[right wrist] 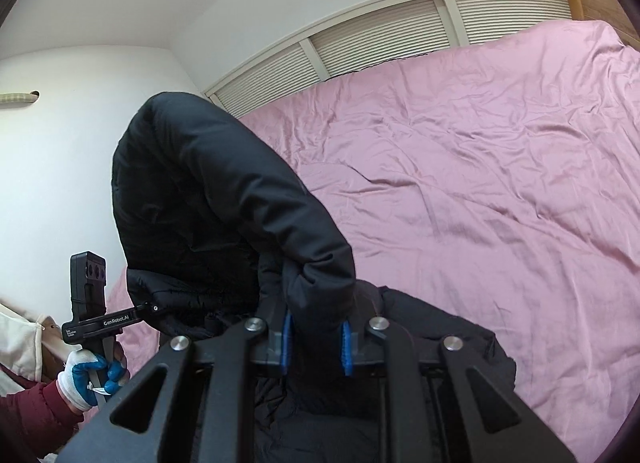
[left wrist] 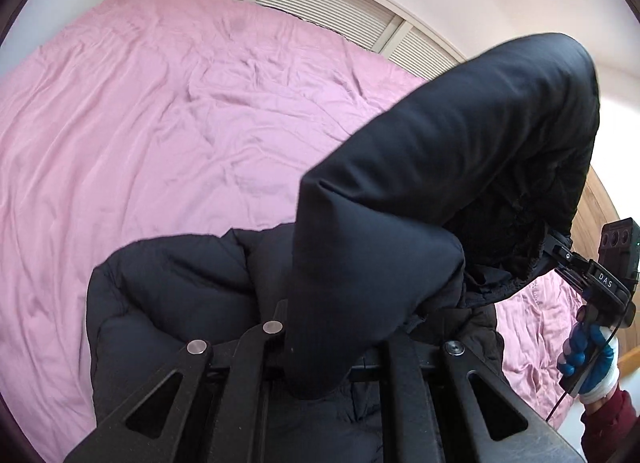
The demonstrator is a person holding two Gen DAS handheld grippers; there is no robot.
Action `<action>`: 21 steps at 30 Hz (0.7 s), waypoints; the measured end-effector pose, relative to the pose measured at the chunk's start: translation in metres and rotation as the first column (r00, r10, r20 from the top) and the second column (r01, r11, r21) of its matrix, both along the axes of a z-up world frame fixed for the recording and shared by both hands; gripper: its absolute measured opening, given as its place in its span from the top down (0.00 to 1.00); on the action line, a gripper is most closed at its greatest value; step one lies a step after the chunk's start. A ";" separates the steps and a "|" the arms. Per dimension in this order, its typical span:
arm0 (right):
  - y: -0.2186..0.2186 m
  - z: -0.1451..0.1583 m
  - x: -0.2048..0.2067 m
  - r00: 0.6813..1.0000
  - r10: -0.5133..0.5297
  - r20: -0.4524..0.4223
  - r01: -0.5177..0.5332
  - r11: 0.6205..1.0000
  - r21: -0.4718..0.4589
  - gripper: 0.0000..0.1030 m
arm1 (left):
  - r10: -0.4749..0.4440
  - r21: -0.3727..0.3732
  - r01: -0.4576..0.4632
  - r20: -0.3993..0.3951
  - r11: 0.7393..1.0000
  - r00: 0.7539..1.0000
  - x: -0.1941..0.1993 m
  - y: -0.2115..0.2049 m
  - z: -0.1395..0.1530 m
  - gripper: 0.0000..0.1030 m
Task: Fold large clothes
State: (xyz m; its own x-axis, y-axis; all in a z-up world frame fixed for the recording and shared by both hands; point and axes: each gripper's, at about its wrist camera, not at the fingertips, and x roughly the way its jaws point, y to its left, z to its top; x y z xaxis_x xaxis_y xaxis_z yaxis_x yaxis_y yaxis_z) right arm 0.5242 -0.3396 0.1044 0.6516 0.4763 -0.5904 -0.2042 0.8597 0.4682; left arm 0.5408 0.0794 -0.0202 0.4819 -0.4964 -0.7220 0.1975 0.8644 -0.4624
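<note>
1. Black padded fabric filled both of my views: the left gripper (left wrist: 320,343) was clamped tight on a fold of the black puffer jacket (left wrist: 420,167), its fingertips buried in the cloth.
2. My right gripper (right wrist: 316,339) was likewise closed on the jacket, with a thick roll of fabric pinched between the blue pads (right wrist: 347,347).
3. I saw the jacket lifted between the two tools, a long padded section arching up from one grip to the other, while its lower part still lay bunched on the pink sheet (left wrist: 140,135).
4. From the left view I could see my right hand (left wrist: 588,355) in a blue-and-white glove holding its handle at the frame's right edge; from the right view the left hand (right wrist: 90,377), gloved the same way with a maroon sleeve (right wrist: 36,415) behind it, sat at the lower left.
5. No containers were in sight.
6. Around the jacket the sheet was wrinkled and otherwise bare. Louvred panels (right wrist: 380,39) ran along the bed's far side under a white wall (right wrist: 60,167), and a strip of wood (left wrist: 592,219) showed beyond the bed's corner.
7. The raised jacket hid much of the bed's near edge from both cameras.
</note>
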 end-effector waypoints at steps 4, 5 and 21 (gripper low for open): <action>-0.007 -0.022 -0.038 1.000 -0.009 -0.021 0.010 1.000 0.029 0.83 | -0.007 -0.009 0.007 -0.033 1.000 0.999 -0.033 0.005 -0.020 0.89; -0.007 -0.029 -0.045 0.999 -0.013 -0.033 0.014 0.999 0.037 0.83 | -0.007 -0.008 0.007 -0.041 1.000 0.999 -0.039 0.005 -0.025 0.89; -0.014 -0.107 -0.111 0.973 -0.075 -0.216 0.066 0.997 -0.049 0.74 | -0.024 0.094 0.030 -0.066 0.995 0.998 -0.094 0.016 -0.036 0.79</action>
